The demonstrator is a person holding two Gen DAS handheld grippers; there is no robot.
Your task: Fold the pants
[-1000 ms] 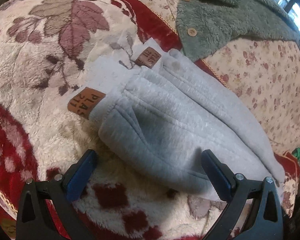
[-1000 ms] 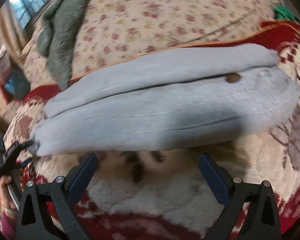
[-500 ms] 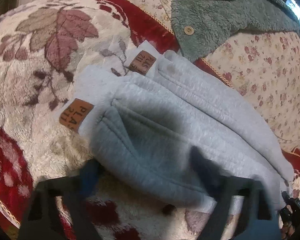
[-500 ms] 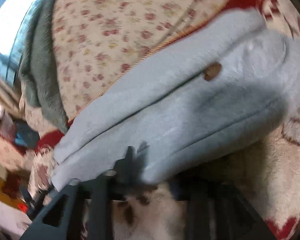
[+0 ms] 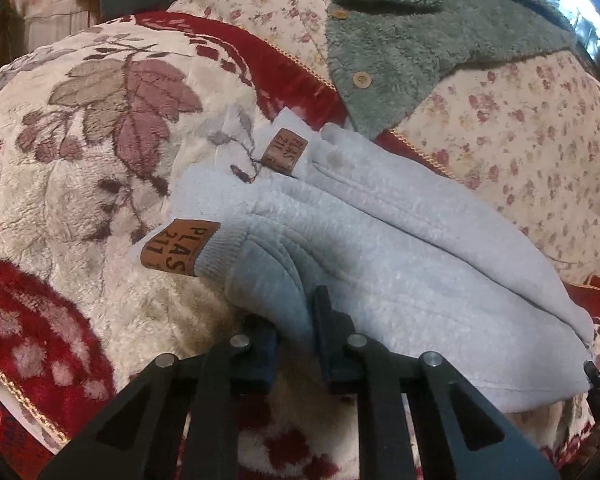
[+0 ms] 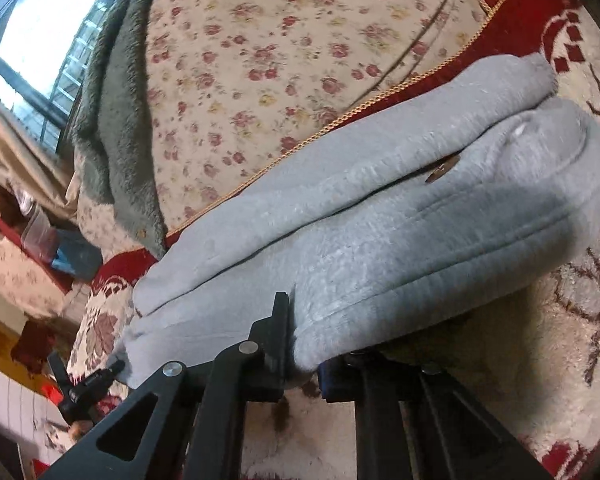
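Observation:
Light grey fleece pants (image 5: pixel 380 248) lie folded lengthwise on a plush red and cream blanket (image 5: pixel 80 140). Brown leather labels (image 5: pixel 180 248) mark the two cuffs at the left end. My left gripper (image 5: pixel 296 320) is closing, its jaws pinching the near edge of the pants just behind the front cuff. From the right wrist, the pants (image 6: pixel 380 220) stretch across the frame. My right gripper (image 6: pixel 304 344) is closing on their near edge too, with grey fabric bunched between its fingers. The left gripper (image 6: pixel 84 384) shows small at the pants' far left end.
A green fleece jacket (image 5: pixel 400 48) with wooden buttons lies behind the pants on floral bedding (image 5: pixel 520 140). The same jacket (image 6: pixel 112 112) runs toward a bright window (image 6: pixel 40 40). The blanket (image 6: pixel 520 360) spreads in front. Clutter sits at the left beyond the bed.
Both grippers went from wide open in front of the pants to closed on the near edge. The right gripper moved in, rolled, and the edge now lifts off the blanket.

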